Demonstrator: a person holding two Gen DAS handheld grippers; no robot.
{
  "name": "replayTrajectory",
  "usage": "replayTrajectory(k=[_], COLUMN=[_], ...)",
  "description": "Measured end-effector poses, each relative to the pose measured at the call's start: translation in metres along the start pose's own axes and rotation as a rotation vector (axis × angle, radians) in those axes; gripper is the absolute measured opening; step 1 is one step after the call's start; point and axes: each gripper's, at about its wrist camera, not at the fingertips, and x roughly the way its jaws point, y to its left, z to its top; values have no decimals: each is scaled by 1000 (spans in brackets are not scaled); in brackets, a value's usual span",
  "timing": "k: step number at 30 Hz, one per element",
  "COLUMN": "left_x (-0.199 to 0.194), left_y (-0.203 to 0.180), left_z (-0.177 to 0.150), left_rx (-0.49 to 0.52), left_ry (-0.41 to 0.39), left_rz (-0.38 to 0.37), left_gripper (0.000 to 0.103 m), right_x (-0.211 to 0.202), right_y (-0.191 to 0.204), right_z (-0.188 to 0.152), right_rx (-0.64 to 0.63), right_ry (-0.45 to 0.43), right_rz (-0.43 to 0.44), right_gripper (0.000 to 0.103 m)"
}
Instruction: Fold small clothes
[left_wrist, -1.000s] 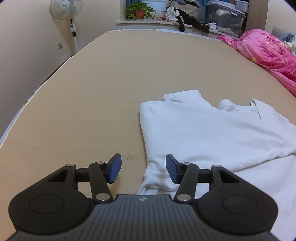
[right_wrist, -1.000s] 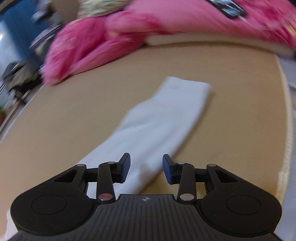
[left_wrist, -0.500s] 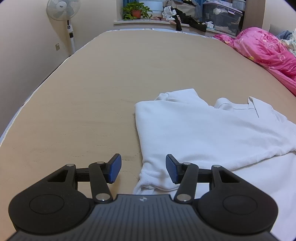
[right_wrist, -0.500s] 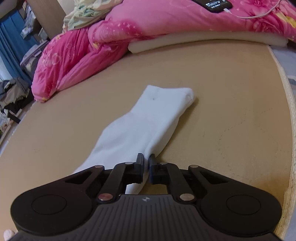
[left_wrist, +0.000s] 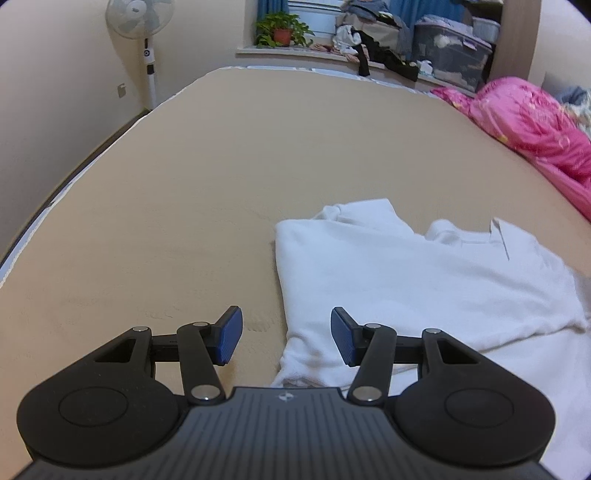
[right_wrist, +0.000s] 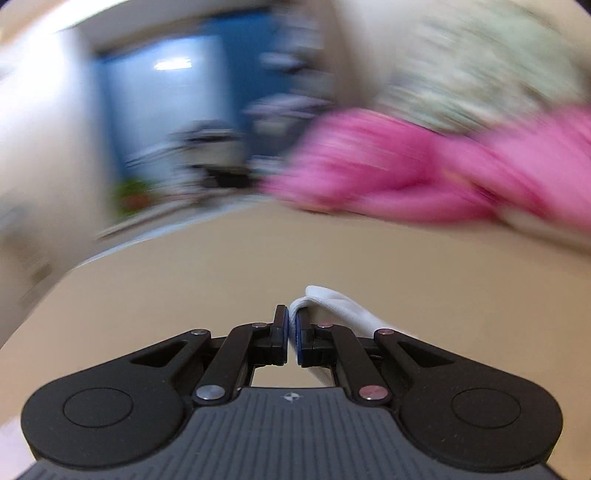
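— Your right gripper (right_wrist: 291, 334) is pinched tight on a fold of the white shirt (right_wrist: 341, 308); the cloth stands up between the pads and trails off to the right over the gripper's linkage.

— And the left one?

— Your left gripper (left_wrist: 286, 334) has its jaws spread, nothing between the blue pads (left_wrist: 231, 334). It hangs over the near left edge of the shirt (left_wrist: 406, 273), with the right pad above the cloth and the left pad above the bare tan bedsheet (left_wrist: 221, 184).

— Where does the shirt lie?

— Flat on the sheet, near you and to the right, its collar towards the far right, and its left edge folded straight.

— What's around it?

— On the far right, a pink quilt (left_wrist: 535, 129). At the far end, a sill with a potted plant (left_wrist: 282, 31), heaped clothes and a storage box (left_wrist: 448, 64). A standing fan (left_wrist: 142, 33) is in the far left corner. Your right view is heavily blurred: only the pink quilt (right_wrist: 406, 170) and a blue window area can be made out.
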Motion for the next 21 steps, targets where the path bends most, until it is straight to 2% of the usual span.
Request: replayTrajectory(k=[2, 3, 4, 5, 6, 7, 8, 10, 13, 14, 15, 18, 21], left_x=[-3, -4, -4, -4, -5, -5, -6, -9, -12, -11, -11, -6, 8], left_y=[3, 5, 6, 7, 8, 9, 10, 11, 12, 13, 13, 10, 3], left_z=[2, 2, 2, 3, 3, 4, 4, 5, 4, 4, 4, 5, 6], left_rx=[-16, -24, -30, -33, -37, -41, -46, -61, -86, -96, -107, -116, -133], left_ry=[-2, -2, 1, 3, 4, 4, 3, 2, -3, -4, -11, -28, -26], left_rz=[-8, -14, -20, -26, -30, -33, -37, -63, -114, -128, -143, -194, -235], left_gripper=[59, 59, 59, 59, 59, 59, 59, 59, 58, 56, 51, 33, 33], right_x=[-15, -23, -28, -30, -31, -32, -35, -47, -64, -70, -75, -77, -58], right_y=[72, 109, 137, 163, 182, 192, 197, 189, 159, 147, 137, 101, 70], right_z=[-9, -19, -29, -44, -61, -74, -84, -88, -73, -68, -66, -67, -66], right_rx=[-113, -178, -225, -268, -309, -339, -366, -385, -400, -417, -430, -424, -291], right_ry=[-1, 30, 80, 168, 270, 344, 399, 446, 441, 434, 426, 400, 442], right_rz=[169, 285, 379, 472, 537, 560, 562, 566, 536, 518, 503, 408, 273], right_gripper=[4, 4, 7, 9, 13, 13, 14, 22, 34, 35, 37, 39, 39])
